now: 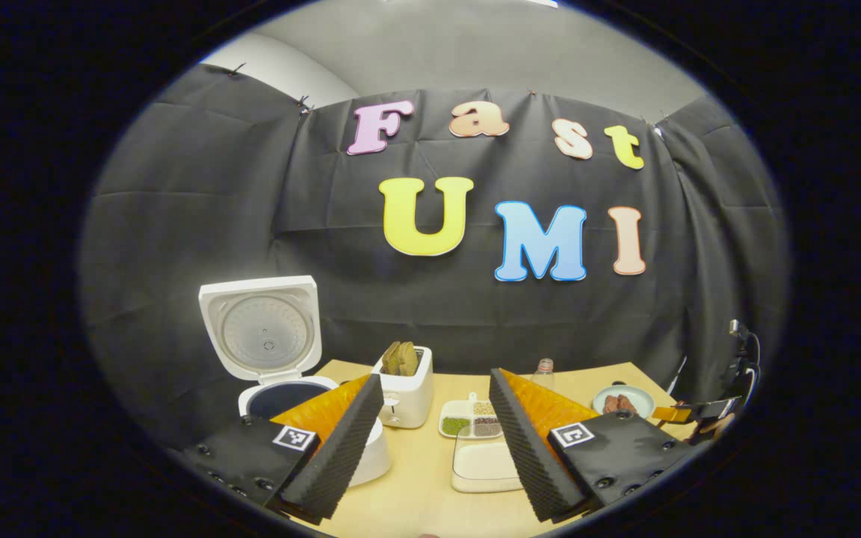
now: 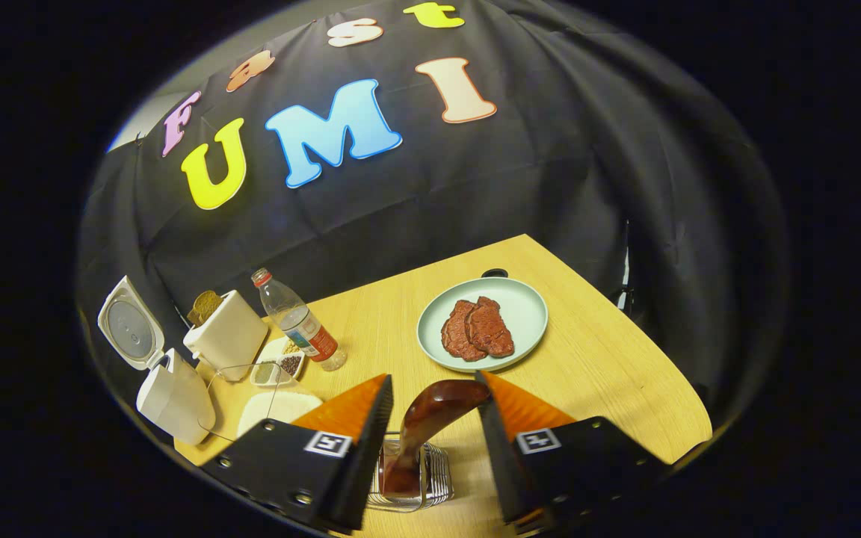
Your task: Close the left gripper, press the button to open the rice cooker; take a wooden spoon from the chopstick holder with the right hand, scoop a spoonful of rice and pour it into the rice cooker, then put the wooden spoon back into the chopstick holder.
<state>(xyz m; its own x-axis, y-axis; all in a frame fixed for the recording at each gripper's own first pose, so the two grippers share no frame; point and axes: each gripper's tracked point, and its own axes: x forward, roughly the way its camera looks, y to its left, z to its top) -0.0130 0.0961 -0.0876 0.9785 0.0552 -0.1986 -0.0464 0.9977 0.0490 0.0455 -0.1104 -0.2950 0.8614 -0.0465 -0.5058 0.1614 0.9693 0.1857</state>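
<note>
- On the wooden table, at its far left, the rice cooker stands with its lid swung up and the dark inner pot showing below it.
- Just right of the cooker is a white toaster with bread slices poking out of the top.
- Right of the toaster lies a small divided tray of grains, and nearer than that a clear rice box with white rice in it.
- The left gripper hangs above the near edge of the table with its fingers spread wide, holding nothing; the cooker sits behind its left finger, the rice box between the two.
- In the left gripper view, the other tool shows small at the far right edge, beside a plate.
- On the right half of the table, the pale green plate carries two pieces of red meat.
- A plastic bottle with a red cap stands between the toaster and the plate.
- At the near edge, a wire holder stands with the wooden spoon upright in it, the bowl end up and leaning to the right.
- The right gripper is spread around the spoon's upper part; the spoon's tip is very close to the right finger, but I cannot tell whether they touch, and the left finger stands apart from it.
</note>
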